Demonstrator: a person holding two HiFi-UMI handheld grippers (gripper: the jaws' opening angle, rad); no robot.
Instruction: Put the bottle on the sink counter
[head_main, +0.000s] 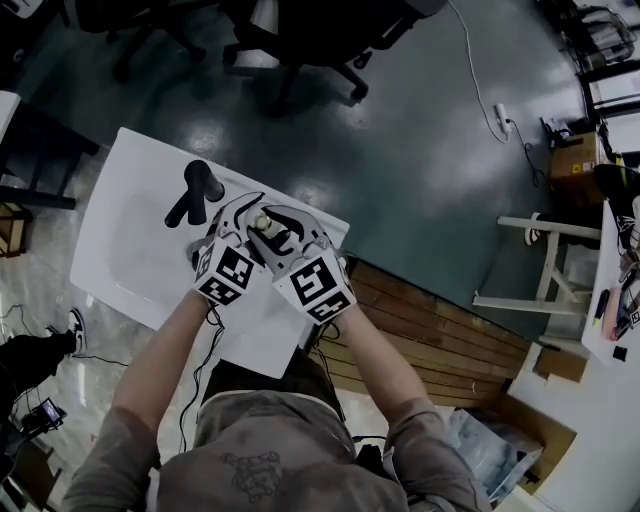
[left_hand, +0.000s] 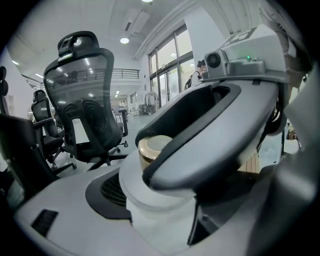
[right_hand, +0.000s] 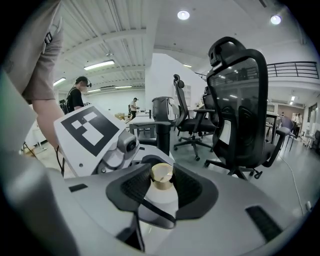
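Observation:
A small white bottle with a gold cap is held upright over the white sink counter, just right of the black faucet. My left gripper and right gripper meet on it from either side. In the right gripper view the black pads press the bottle's shoulder, and the left gripper's marker cube sits close behind. In the left gripper view the bottle stands between my jaws, its body against the mesh pad. A right finger crosses over the bottle.
Black office chairs stand beyond the counter on the dark floor. A strip of wooden flooring lies to the right, with a white stool frame and a cardboard box. A person stands far off.

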